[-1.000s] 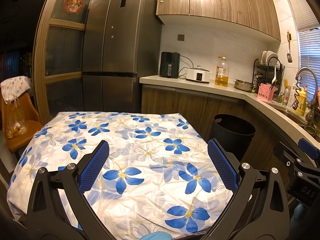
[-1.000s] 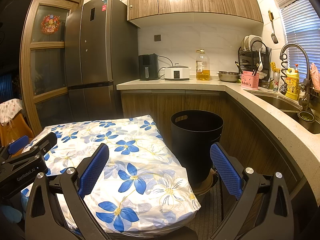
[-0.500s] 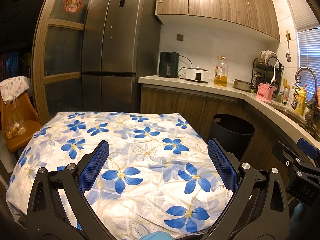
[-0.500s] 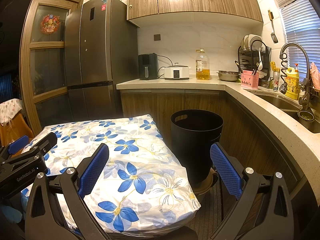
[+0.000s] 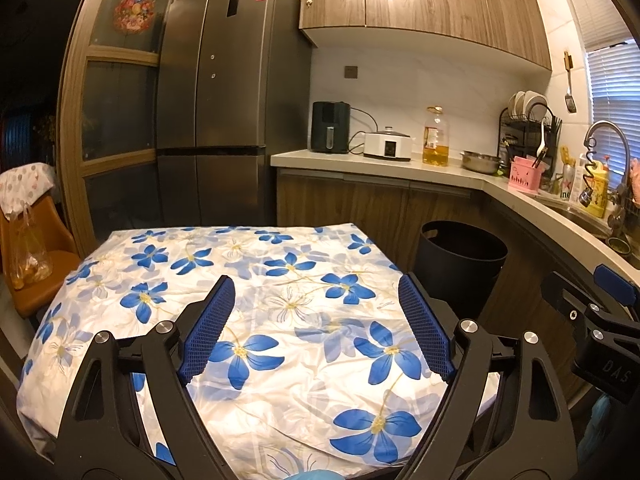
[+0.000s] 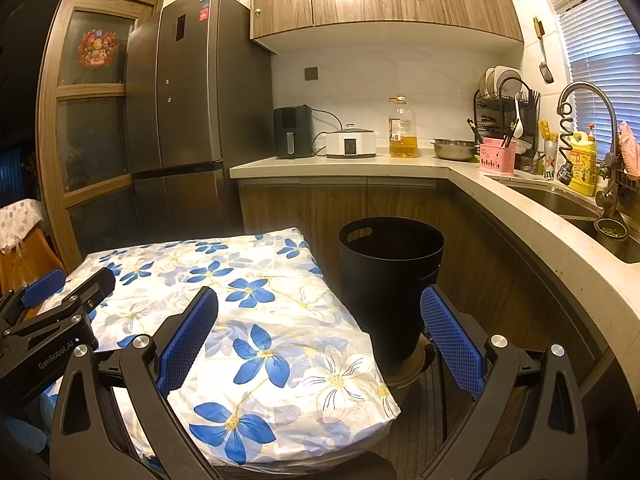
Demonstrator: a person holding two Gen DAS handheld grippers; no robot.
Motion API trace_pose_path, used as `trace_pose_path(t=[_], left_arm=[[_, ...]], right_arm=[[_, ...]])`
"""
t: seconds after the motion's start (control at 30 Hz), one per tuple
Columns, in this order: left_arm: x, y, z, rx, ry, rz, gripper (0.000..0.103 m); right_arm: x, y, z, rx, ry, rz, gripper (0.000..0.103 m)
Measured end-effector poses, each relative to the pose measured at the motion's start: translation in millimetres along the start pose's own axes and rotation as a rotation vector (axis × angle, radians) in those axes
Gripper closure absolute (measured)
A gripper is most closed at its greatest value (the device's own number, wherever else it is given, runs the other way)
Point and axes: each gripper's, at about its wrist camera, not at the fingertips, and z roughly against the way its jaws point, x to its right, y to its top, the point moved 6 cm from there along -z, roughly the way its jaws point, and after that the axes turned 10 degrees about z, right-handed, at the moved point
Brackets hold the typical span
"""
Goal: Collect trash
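Left wrist view: left hand-held gripper [image 5: 316,326] spread, just closing slightly, nothing between; right hand-held gripper [image 6: 320,330] spread, empty. No trash visible on worktop [image 5: 280,280]; better search first, bin [image 6: 390,280] at center right.

Left tool [image 5: 316,326] closing, nothing between, floral tablecloth [image 5: 280,280], black bin [image 5: 460,264]

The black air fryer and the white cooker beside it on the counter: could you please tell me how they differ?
The air fryer is black; the cooker is white. The air fryer stands tall and upright; the cooker is low and wide. The air fryer sits nearer the refrigerator; the cooker sits nearer the oil bottle. Both rest on the countertop against the wall.
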Motion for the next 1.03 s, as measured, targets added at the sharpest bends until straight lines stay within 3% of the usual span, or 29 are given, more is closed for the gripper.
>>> trace_pose_path(t=[0.63,0.87,1.03], left_arm=[[2.7,-4.9,-1.9,-0.006,-0.003,-0.009,0.02],[-0.1,-5.8,-2.0,-0.007,0.01,-0.002,0.006],[0.6,-4.5,0.2,0.006,0.018,-0.007,0.006]], right_arm=[[0.3,-0.1,-0.4,-0.001,-0.005,-0.004,0.006],[1.9,-0.4,0.4,0.001,-0.006,-0.01,0.006],[3.7,-0.2,0.8,0.004,-0.009,-0.013,0.006]])
